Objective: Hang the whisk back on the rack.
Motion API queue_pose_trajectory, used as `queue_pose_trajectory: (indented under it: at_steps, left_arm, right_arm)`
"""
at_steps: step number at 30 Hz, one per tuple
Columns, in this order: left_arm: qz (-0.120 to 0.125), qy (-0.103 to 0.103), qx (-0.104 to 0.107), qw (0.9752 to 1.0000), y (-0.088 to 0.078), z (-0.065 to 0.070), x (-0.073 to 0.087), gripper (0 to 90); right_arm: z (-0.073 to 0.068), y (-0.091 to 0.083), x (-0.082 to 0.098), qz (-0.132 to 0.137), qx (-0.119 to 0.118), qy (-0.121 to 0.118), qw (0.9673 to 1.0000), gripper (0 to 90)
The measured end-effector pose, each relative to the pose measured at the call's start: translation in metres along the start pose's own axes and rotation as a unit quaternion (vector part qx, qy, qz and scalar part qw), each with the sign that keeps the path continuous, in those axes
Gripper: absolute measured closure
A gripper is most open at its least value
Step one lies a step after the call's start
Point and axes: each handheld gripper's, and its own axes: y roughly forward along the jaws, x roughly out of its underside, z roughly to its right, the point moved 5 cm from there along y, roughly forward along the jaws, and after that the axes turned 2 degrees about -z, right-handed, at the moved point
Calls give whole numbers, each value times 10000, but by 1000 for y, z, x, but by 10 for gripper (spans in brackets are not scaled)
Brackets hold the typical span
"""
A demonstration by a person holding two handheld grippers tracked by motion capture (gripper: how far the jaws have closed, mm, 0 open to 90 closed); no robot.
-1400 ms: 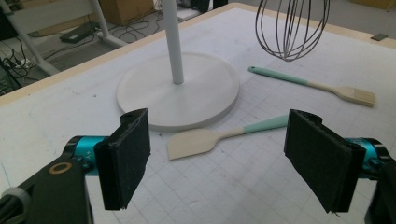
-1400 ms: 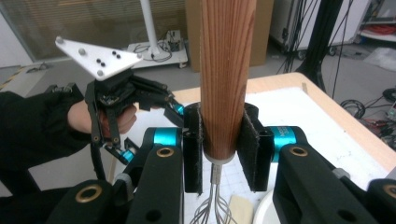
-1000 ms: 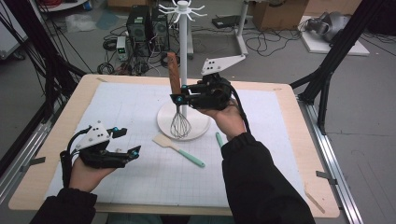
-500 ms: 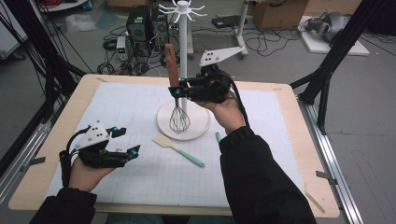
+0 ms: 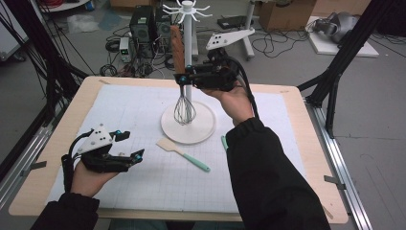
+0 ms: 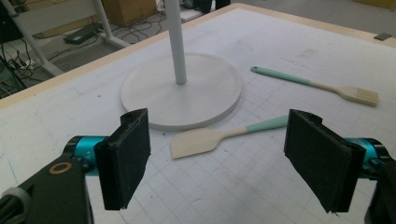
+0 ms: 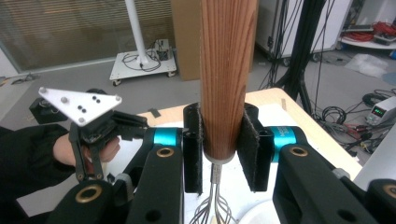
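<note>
**Whisk held by its wooden handle beside the hook stand**

High view: right gripper (image 5: 183, 79) clamped low on the wooden handle of the whisk (image 5: 178, 48), held upright in the air in front of the white post of the hook stand (image 5: 187, 43), wire balloon hanging over the round base (image 5: 203, 132). Hooks at the top of the post, above the handle's end. Left gripper (image 5: 128, 145) resting low over the white grid mat (image 5: 143, 110), jaws spread, nothing between them. Spatula (image 5: 183, 154) lying flat on the mat just in front of the base.

Left gripper view: two black foam-faced pads (image 6: 125, 156) standing wide apart, bare. Beyond them the spatula (image 6: 196, 141), pale wooden blade and mint handle, flat on the mat; farther off a brush (image 6: 322, 86) with a mint grip and pale bristle end. Stand base (image 6: 149, 88) matte, smooth, disc-shaped.

Right gripper view: pads pinching the handle (image 7: 228, 70) from both sides, just above the metal collar. Straight grain, round section, stiff, dry-looking.

Judged: light overall, rigid handle, springy thin wires easily bent. Best hold on the wood near the collar, as now; top-heavy swing likely small.
</note>
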Motion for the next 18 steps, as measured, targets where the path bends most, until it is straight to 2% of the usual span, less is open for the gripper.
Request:
queue_pose_trajectory:
  at_steps: [6,18]
  left_arm:
    - [3,-12,3,10000,0,0,0,232]
    - [-9,13,22,10000,1,1,1,232]
  right_arm:
    - [9,4,-7,-54,10,114,9999,730]
    - [30,9,0,-84,132,412,9990,729]
